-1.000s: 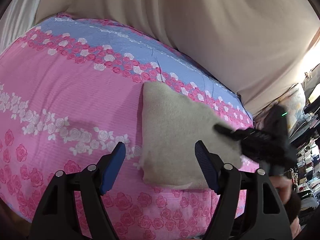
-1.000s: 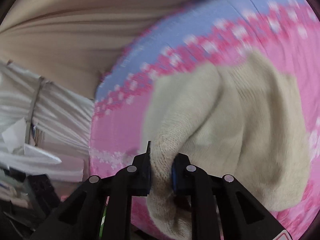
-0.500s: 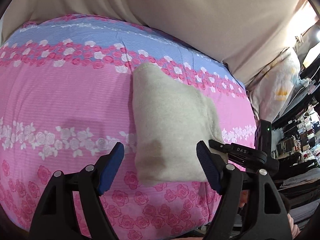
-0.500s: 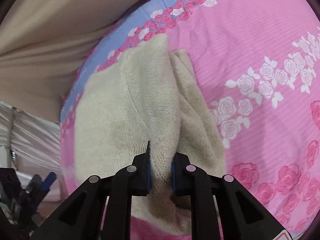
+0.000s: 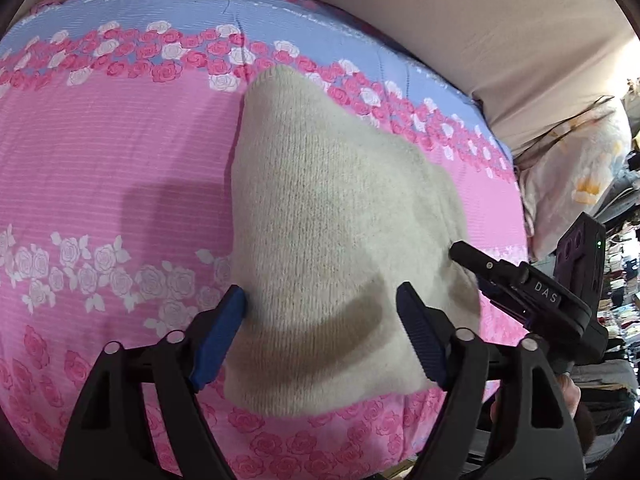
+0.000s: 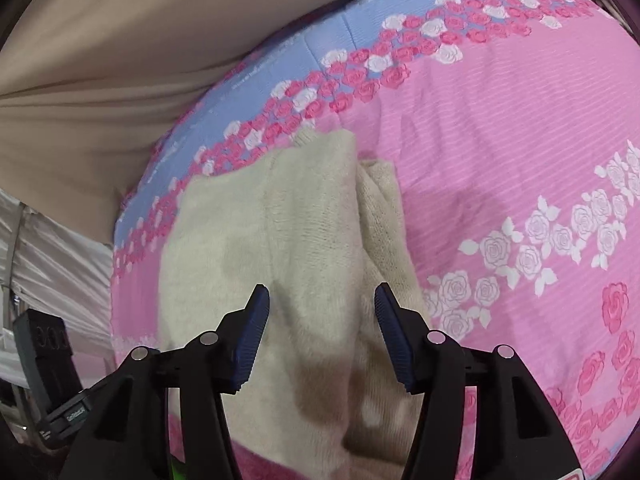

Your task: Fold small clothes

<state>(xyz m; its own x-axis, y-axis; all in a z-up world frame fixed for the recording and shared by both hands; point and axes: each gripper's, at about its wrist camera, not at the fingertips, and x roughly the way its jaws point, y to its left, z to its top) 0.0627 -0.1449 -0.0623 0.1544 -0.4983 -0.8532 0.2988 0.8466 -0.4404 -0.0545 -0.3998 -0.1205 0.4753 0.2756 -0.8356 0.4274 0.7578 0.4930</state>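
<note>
A cream knitted garment (image 5: pixel 332 240) lies folded on the pink rose-print bedcover (image 5: pixel 100 184). My left gripper (image 5: pixel 322 312) hovers over its near part with jaws wide and still opening, nothing pressed between the blue pads. The right gripper (image 5: pixel 476 268) shows at the garment's right edge in the left wrist view. In the right wrist view the same garment (image 6: pixel 272 232) lies below the right gripper (image 6: pixel 320 312), whose jaws are opening; the knit sits under the gap, and the pads do not press it. A folded layer (image 6: pixel 384 208) rests along its right side.
A beige sheet (image 5: pixel 460 20) rises behind the bed. A pale flowered pillow (image 5: pixel 580 168) sits at the right edge, with cluttered shelves (image 5: pixel 624 304) beyond. White fabric (image 6: pixel 52 248) hangs at the left in the right wrist view. Bare bedcover (image 6: pixel 520 140) stretches to the right.
The right gripper laid the pinched knit fold down onto the garment and let go, its jaws spreading apart. The left gripper came down closer over the garment and widened slightly.
</note>
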